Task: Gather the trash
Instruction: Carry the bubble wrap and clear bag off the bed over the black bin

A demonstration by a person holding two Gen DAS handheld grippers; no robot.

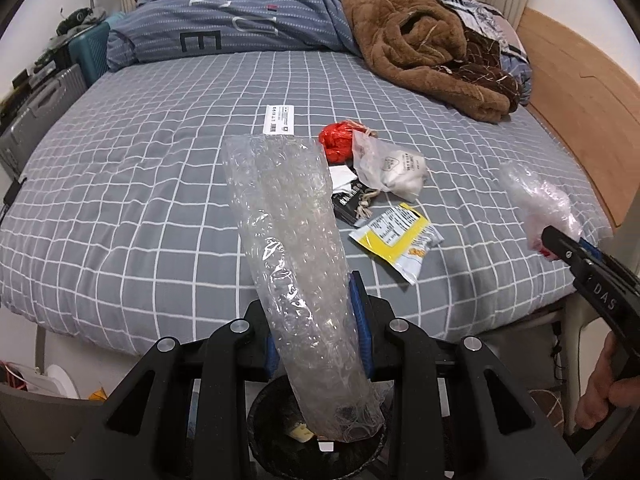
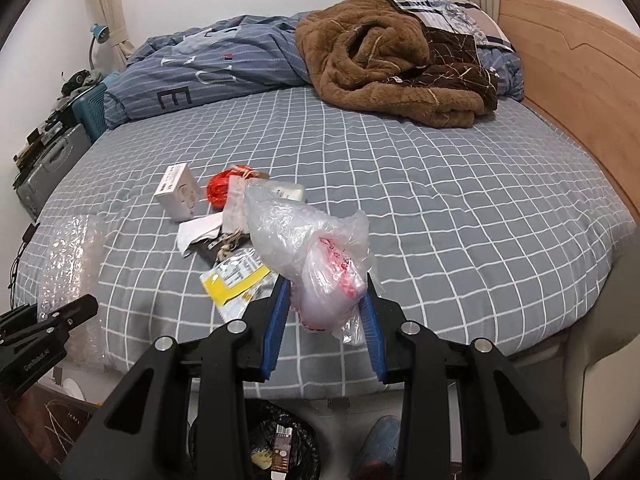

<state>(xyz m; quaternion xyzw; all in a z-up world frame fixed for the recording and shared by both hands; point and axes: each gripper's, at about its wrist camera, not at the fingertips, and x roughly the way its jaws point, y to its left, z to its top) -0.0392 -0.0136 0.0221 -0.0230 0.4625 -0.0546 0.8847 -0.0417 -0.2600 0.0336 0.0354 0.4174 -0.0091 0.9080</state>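
Note:
My left gripper (image 1: 316,304) is shut on a long sleeve of bubble wrap (image 1: 288,232), which hangs down into the black-lined trash bin (image 1: 264,420) at the foot of the bed. In the right wrist view my right gripper (image 2: 326,284) is shut on a crumpled clear plastic bag with red print (image 2: 316,256), held above the bed's front edge. The bin (image 2: 288,436) shows below it with trash inside. On the checked sheet lie a red crumpled bag (image 1: 338,142), a white drawstring pouch (image 1: 390,168), a yellow snack wrapper (image 1: 396,236) and a white box (image 2: 178,194).
A brown blanket (image 1: 428,40) and a blue duvet (image 1: 240,20) are piled at the far side of the bed. A wooden headboard (image 1: 580,92) runs along the right. Suitcases (image 1: 44,108) stand at the left. A hand (image 1: 604,392) holds the right tool; a shoe (image 2: 380,440) is beside the bin.

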